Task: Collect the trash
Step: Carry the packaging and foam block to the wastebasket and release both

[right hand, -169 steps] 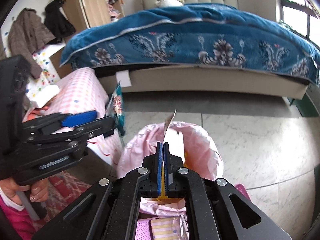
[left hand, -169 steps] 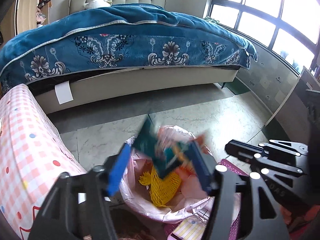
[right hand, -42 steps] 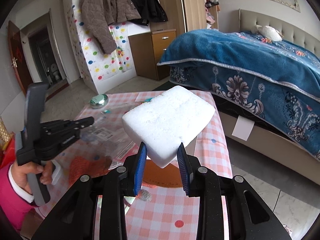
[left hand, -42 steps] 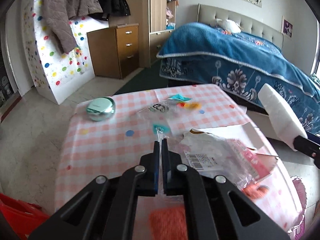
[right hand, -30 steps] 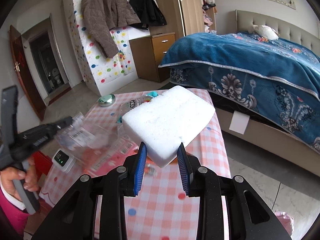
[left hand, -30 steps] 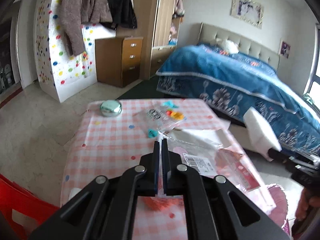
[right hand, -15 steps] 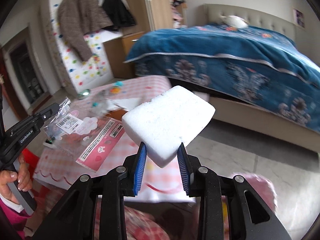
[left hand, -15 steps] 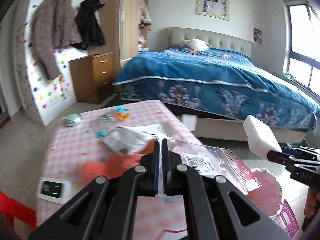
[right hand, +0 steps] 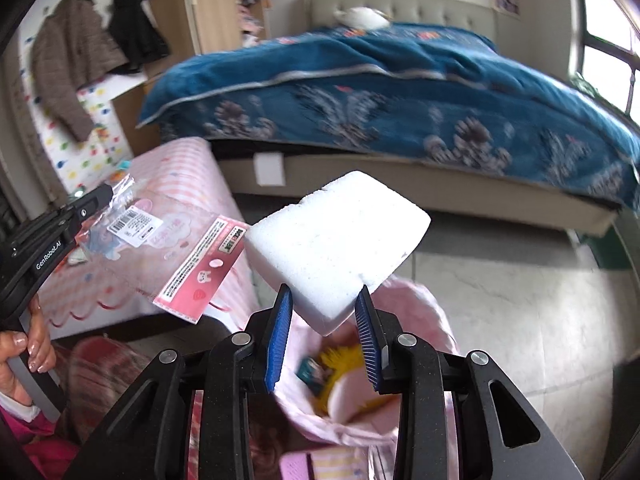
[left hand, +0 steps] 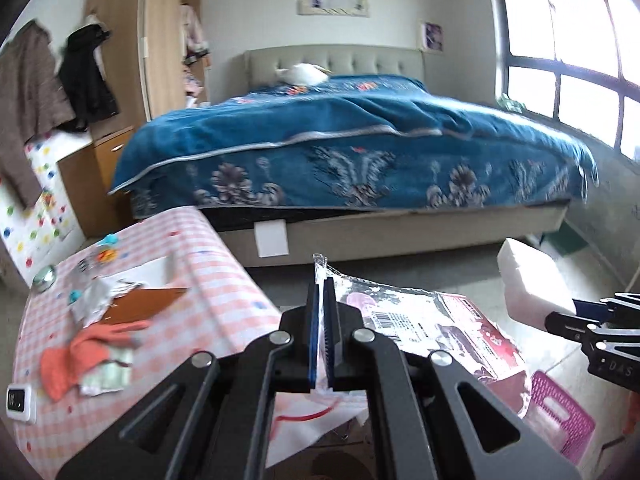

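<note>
Below right gripper (right hand: 324, 312), pink-lined bin (right hand: 432, 312), rim partly hidden behind jaws, contents blurred. Bed (left hand: 360, 152) at 12 o'clock. Checked table (left hand: 208, 272) at 9 o'clock, scraps on top smeared. Clear plastic wrapper (left hand: 432, 320) pinched flat in closed left gripper (left hand: 320, 312), long axis toward 3 o'clock. White foam block (right hand: 336, 244) clamped between right pads, long axis toward 1 o'clock, above bin
</note>
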{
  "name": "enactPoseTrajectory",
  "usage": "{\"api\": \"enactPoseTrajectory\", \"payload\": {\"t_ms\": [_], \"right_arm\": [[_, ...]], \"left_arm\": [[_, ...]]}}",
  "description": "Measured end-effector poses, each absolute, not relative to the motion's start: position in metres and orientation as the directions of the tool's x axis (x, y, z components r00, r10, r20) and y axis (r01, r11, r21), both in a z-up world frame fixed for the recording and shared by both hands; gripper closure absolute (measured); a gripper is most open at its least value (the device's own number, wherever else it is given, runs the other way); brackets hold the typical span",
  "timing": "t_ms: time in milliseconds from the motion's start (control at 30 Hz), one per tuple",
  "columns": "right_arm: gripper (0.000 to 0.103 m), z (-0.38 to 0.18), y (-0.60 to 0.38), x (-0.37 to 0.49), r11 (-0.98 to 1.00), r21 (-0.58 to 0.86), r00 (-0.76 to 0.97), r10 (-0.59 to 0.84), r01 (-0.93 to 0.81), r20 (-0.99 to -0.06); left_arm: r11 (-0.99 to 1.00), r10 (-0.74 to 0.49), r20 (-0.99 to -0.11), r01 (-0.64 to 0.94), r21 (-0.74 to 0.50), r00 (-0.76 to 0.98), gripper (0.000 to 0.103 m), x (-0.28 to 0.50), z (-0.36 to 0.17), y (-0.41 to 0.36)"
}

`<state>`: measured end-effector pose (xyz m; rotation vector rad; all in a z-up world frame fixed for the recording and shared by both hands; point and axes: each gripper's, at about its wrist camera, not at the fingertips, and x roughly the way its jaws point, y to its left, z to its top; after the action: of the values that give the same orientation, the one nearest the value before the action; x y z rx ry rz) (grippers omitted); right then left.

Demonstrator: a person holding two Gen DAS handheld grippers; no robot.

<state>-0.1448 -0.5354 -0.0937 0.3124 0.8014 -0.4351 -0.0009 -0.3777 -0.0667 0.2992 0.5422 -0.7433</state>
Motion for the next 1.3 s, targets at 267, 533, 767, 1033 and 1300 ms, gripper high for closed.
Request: {"api": "enactPoseTrajectory", "payload": {"t_ms": [267,533,767,1033,1300], "right_arm": [[0.069,-0.131,-0.571,-0.159,0.836,0.156,0.576,-0.216,0.527,-0.789],[0.053,-0.142,-0.587,-0.161,0.814,0.175,0.561,-0.209,0.553,-0.801],[0.05,-0.138,-0.593,-0.163,0.795,0.186,0.563,-0.222,0.577,-0.796],[0.05,-0.115,-0.574,-0.154,0.829,0.207,0.624,-0.203,0.52,-0.755],[0.05,-0.082,-0.528,-0.117,0.905,0.197,0.691,-0.132,0.376,-0.711]], "left_arm": [[0.662,-0.544,-0.612,0.742,0.107,0.574,0.102,-0.01,-0.094,-0.427],[0.62,-0.553,-0.658,0.78,0.085,0.511,0.082,-0.01,-0.107,-0.46],[0.618,-0.596,-0.66,0.786,-0.012,0.458,0.064,-0.003,-0.104,-0.45],[0.679,-0.547,-0.661,0.735,0.009,0.514,0.054,0.003,-0.083,-0.404],[0.742,-0.509,-0.63,0.67,0.025,0.587,0.048,0.01,-0.054,-0.328]]}}
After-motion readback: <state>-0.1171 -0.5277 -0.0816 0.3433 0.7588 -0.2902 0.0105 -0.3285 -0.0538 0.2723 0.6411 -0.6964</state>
